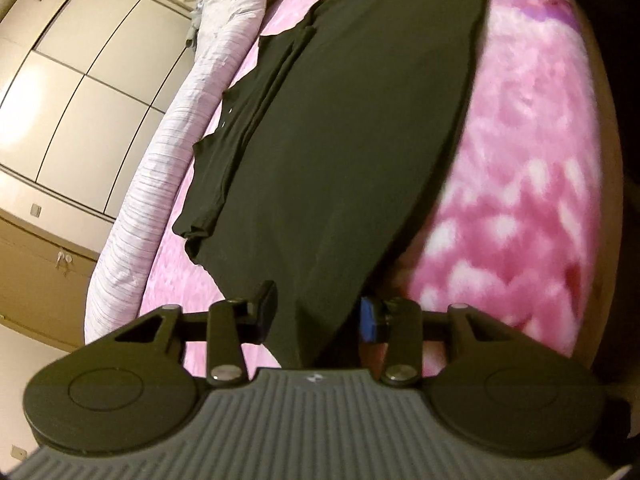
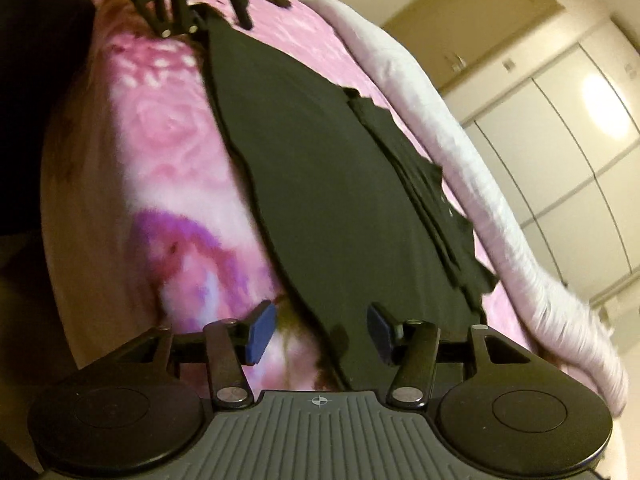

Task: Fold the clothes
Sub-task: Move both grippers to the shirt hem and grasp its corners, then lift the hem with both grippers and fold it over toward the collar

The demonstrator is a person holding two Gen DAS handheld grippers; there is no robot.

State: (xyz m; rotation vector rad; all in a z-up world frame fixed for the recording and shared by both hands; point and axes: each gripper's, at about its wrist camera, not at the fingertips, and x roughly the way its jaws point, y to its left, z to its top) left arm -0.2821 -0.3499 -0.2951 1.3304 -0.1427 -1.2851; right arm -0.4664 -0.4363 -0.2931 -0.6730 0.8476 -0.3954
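- The left two-finger gripper [image 1: 318,314] fills the bottom of the left wrist view, its jaws spread apart with a wide gap between the blue-padded fingers [image 1: 369,320].
- A narrow end of the black knit garment [image 1: 344,128] runs down into that gap at lower centre; the fingers stand on either side of the cloth and do not press it, as far as the picture shows.
- The right two-finger gripper [image 2: 320,334] sits at the bottom of the right wrist view, also spread wide, its blue pads [image 2: 262,332] clear of each other.
- There the black garment's near end lies between the jaws, closer to the right-hand finger, with pink cloth showing beside the left-hand one.
- At the top left of the right wrist view the left gripper appears again, at the garment's far end.
- The garment stretches as a long flat band from bottom centre to the top of each view, with a folded-in sleeve lying along one edge.
- It rests on a pink floral fleece blanket [image 1: 532,168] spread over a bed.
- A pale lilac striped quilt [image 1: 160,168], rolled up, lies along the far side of the blanket.
- Beyond it stand cream wardrobe doors [image 1: 76,64] with a glare of light on them.
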